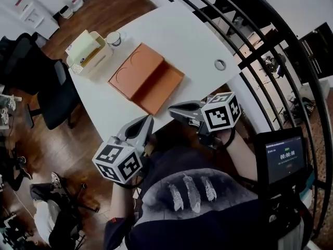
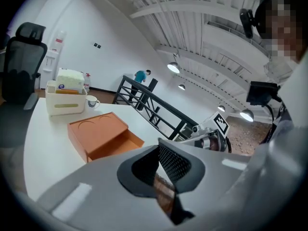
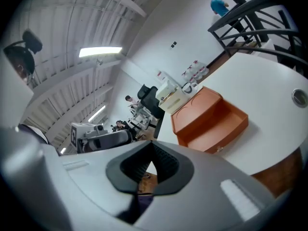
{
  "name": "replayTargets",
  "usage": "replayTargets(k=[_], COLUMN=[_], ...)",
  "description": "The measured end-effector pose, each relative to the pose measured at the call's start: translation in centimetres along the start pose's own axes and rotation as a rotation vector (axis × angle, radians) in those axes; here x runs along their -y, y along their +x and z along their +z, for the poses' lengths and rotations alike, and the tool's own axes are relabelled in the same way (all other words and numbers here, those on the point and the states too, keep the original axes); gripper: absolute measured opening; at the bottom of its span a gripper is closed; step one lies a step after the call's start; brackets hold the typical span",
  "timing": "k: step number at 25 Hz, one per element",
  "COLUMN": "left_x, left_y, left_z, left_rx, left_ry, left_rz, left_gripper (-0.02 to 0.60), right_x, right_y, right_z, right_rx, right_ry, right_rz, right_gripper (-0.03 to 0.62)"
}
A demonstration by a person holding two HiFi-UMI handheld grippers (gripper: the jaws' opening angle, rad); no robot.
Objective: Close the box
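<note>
The orange box (image 1: 147, 78) lies open on the white table (image 1: 197, 40), its lid flat to the left of the shallow tray. It also shows as the orange box (image 2: 102, 134) and the orange box (image 3: 209, 119). My left gripper (image 1: 149, 120) hangs off the table's near edge, jaws together and empty; in its own view the left gripper (image 2: 162, 154) points toward the box. My right gripper (image 1: 172, 110) sits beside it at the table edge, also shut on nothing, seen as the right gripper (image 3: 152, 151). Neither touches the box.
A cream basket (image 1: 88, 51) and a mug (image 1: 113, 38) stand at the table's far left corner. A round grommet (image 1: 220, 64) is set in the tabletop to the right. A black chair (image 1: 47, 92) stands left, a black railing (image 1: 270, 40) runs right.
</note>
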State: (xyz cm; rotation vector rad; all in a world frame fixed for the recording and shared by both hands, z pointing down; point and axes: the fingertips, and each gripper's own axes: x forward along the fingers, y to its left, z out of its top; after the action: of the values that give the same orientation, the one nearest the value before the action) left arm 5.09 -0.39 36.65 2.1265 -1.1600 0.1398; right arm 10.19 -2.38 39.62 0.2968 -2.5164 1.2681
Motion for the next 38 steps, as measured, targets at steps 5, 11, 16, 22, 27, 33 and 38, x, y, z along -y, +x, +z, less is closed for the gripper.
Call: replayTargets(k=[5,11,16,22,27,33,38], left_x=[-3.8,-8.9,-11.4,-12.7,-15.4,-18.8,-21.2], left_y=[-0.8,-0.9,-0.6,0.6,2.7,7.1,11.3], left_z=[1.9,2.8,3.6,5.4,6.5,7.1,7.3], left_rx=[0.034,0.038,0.035,0.035,-0.025,-0.124,-0.202], left_ry=[-0.028,-0.102,-0.102,-0.036,0.019,0.066,0.080], left_rz=[-0.002,0.000,0.052,0.156,0.233,0.243,0.254], left_gripper=[0.015,0.015,0.015,0.015,0.015,0.015,0.015], right_x=[0.4,2.3,5.1,6.8,8.4,11.1,13.3], right_y=[3.0,6.2,7.0,7.5,6.5,5.1,4.3], right_z=[0.5,1.7,0.6,-1.2,-3.5,-6.6,-8.2], right_rx=[-0.073,-0.081,-0.160,-0.259,-0.355,-0.457,-0.525], right_ry=[-0.018,-0.017,-0.037,-0.013,-0.034,-0.068,-0.078], right_rz=[-0.043,-0.118,-0.183,-0.123,-0.133,-0.228,-0.293], right_gripper=[0.005,0.005,0.005,0.005,0.005,0.005,0.005])
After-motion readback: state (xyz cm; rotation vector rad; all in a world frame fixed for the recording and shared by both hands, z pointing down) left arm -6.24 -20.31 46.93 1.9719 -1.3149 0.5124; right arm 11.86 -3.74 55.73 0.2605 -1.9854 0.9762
